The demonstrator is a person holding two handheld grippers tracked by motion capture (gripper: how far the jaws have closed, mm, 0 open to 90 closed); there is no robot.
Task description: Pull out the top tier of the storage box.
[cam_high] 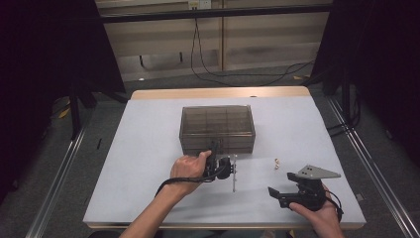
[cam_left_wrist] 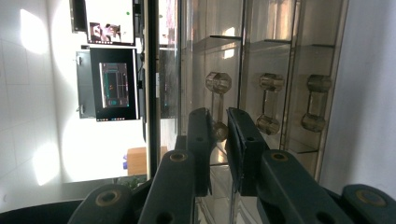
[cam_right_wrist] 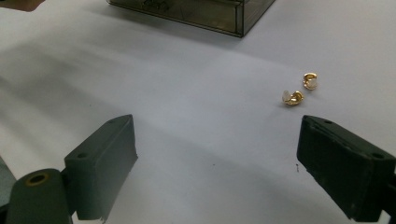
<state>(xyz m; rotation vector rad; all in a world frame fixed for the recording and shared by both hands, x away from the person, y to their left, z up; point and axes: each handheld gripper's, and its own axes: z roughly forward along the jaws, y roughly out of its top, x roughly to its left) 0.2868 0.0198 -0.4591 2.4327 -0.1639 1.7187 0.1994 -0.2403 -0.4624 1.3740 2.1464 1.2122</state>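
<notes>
A smoky clear box [cam_high: 217, 119] with inner compartments stands mid-table. My left gripper [cam_high: 215, 148] reaches up to its front face. In the left gripper view, which is rolled sideways, the jaws [cam_left_wrist: 218, 114] stand close together around the near end of a clear dumbbell-shaped handle [cam_left_wrist: 218, 84] on the box [cam_left_wrist: 261, 28]. Two similar handles [cam_left_wrist: 271, 81] sit beside it. Two small gold earrings [cam_high: 277, 162] lie on the table right of the box's front. My right gripper [cam_high: 283, 184] hovers open near the front edge, with the earrings [cam_right_wrist: 293, 98] just ahead of its jaws [cam_right_wrist: 215, 135] and nothing between them.
The white tabletop [cam_high: 148, 148] has free room on both sides of the box. A thin pale strip [cam_high: 234, 173] runs from the box's front toward me, just right of the left hand; I cannot tell what it is. The box corner [cam_right_wrist: 196, 11] lies far ahead of the right gripper.
</notes>
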